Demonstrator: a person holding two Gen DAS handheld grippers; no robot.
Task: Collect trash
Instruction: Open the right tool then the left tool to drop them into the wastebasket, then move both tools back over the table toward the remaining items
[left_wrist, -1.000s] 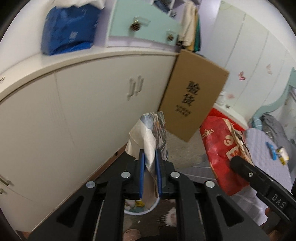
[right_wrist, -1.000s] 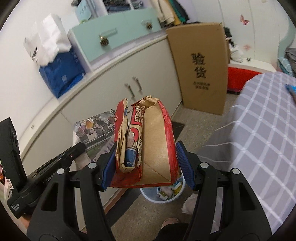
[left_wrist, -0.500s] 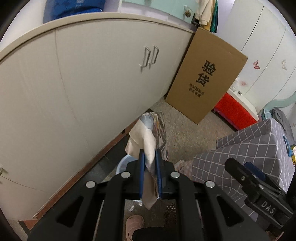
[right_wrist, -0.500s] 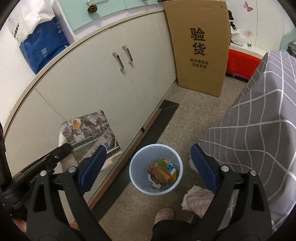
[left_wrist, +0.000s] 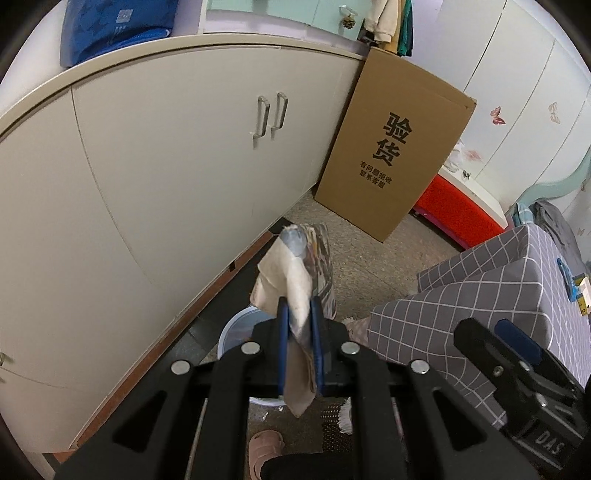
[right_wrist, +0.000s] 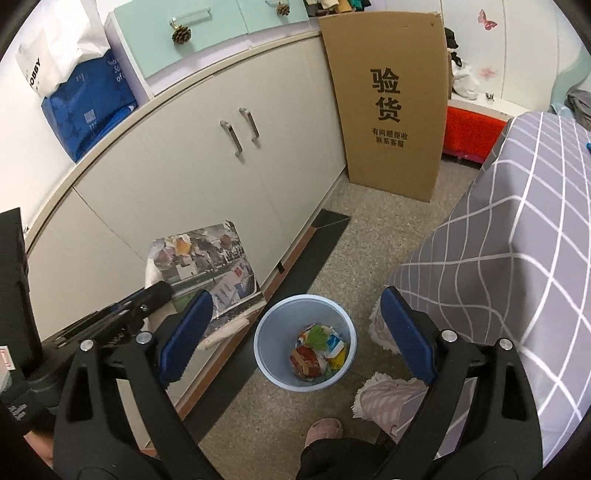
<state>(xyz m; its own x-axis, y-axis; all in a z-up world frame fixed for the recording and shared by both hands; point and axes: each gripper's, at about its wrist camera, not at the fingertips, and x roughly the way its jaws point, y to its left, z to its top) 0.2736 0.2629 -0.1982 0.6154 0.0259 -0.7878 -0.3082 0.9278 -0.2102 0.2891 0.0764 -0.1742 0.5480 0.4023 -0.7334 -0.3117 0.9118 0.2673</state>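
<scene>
Right gripper (right_wrist: 295, 332): jaws spread wide, nothing between the blue pads, poised directly over the waste bin (right_wrist: 266, 354). One second ago it clamped a red-and-brown paper bag; half a second ago the jaws were already bare. A crumpled red item (right_wrist: 304, 360) now lies inside the bin among other coloured wrappers, probably that bag. Judgement: one piece of trash delivered, one remaining.

Left gripper (left_wrist: 299, 332): clenched on a folded printed paper (left_wrist: 295, 266), unchanged across all three moments. In its own view the bin (left_wrist: 236, 328) peeks out beneath and just behind the jaws.

Printed paper, position: in the right view (right_wrist: 207, 266) it hangs to the left of the bin, raised above rim level, between the bin and the cabinet doors (right_wrist: 184, 177).

Printed paper, orientation: long axis runs along the left fingers, free end pointing forward and up from the jaws, away from the bin; a short tail droops behind the pads. The pictured face turns toward the right gripper, the plain beige back toward the cabinet.

Next step, judged: carry the paper over the bin opening and release.

Also present: cardboard box (right_wrist: 388, 110) beyond the bin; checked cloth (right_wrist: 517, 240) right of it.
</scene>
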